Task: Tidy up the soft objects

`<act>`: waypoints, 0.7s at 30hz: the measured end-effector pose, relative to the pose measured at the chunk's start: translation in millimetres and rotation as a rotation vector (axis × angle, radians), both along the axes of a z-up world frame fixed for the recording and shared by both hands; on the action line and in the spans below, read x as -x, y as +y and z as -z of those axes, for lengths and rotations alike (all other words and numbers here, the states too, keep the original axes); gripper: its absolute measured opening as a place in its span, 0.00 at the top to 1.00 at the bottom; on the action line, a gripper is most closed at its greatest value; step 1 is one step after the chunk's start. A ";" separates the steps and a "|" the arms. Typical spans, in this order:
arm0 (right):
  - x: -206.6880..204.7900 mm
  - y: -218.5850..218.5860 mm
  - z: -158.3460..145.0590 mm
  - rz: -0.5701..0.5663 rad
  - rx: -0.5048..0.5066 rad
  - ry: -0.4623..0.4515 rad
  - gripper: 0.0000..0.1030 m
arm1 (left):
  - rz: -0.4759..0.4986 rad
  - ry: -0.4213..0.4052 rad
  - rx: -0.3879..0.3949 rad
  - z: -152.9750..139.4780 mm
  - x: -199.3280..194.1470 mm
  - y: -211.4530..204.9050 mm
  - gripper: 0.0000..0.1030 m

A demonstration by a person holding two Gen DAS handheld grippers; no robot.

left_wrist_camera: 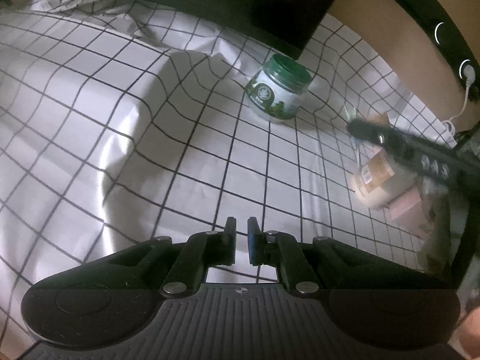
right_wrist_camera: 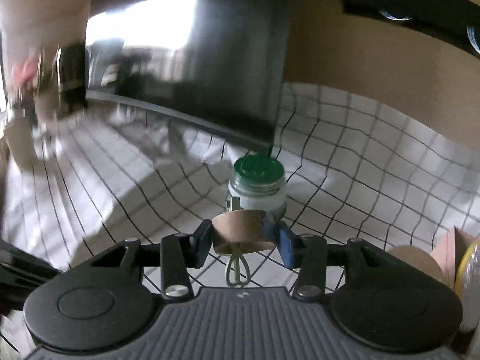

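A: Where are the grippers?

B: Both hang over a white cloth (left_wrist_camera: pixel 186 162) with a black grid. The left gripper (left_wrist_camera: pixel 241 234) has its jaws almost pressed together, nothing between them.

A: And the right?

B: The right gripper (right_wrist_camera: pixel 244 235) pinches a brown cardboard roll (right_wrist_camera: pixel 241 234) between its pads, lifted clear of the cloth (a pale green loop (right_wrist_camera: pixel 235 270) dangles beneath it).

A: Anything nearby?

B: A jar (right_wrist_camera: pixel 256 184) with a green lid stands upright on the cloth just beyond the roll, before a dark screen (right_wrist_camera: pixel 210 60). Blurred packets (left_wrist_camera: pixel 381 177) lie at the right.
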State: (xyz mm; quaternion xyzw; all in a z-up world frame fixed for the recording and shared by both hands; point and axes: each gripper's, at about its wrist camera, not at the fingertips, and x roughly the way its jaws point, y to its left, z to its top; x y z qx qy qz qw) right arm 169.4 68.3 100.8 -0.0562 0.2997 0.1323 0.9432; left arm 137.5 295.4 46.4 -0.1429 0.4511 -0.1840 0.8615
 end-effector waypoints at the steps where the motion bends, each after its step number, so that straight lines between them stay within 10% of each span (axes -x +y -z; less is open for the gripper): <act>1: 0.8 -2.8 5.1 -0.006 -0.007 0.031 0.56 | -0.005 0.005 0.004 0.8 -1.4 -1.8 0.91; 7: 24.4 -26.6 30.0 0.009 -0.061 0.117 0.56 | 0.033 -0.006 0.031 1.5 -2.6 -21.6 0.87; 21: 61.8 -58.4 -2.8 -0.015 -0.035 0.004 0.56 | 0.091 -0.011 -0.004 2.5 1.6 -74.1 0.87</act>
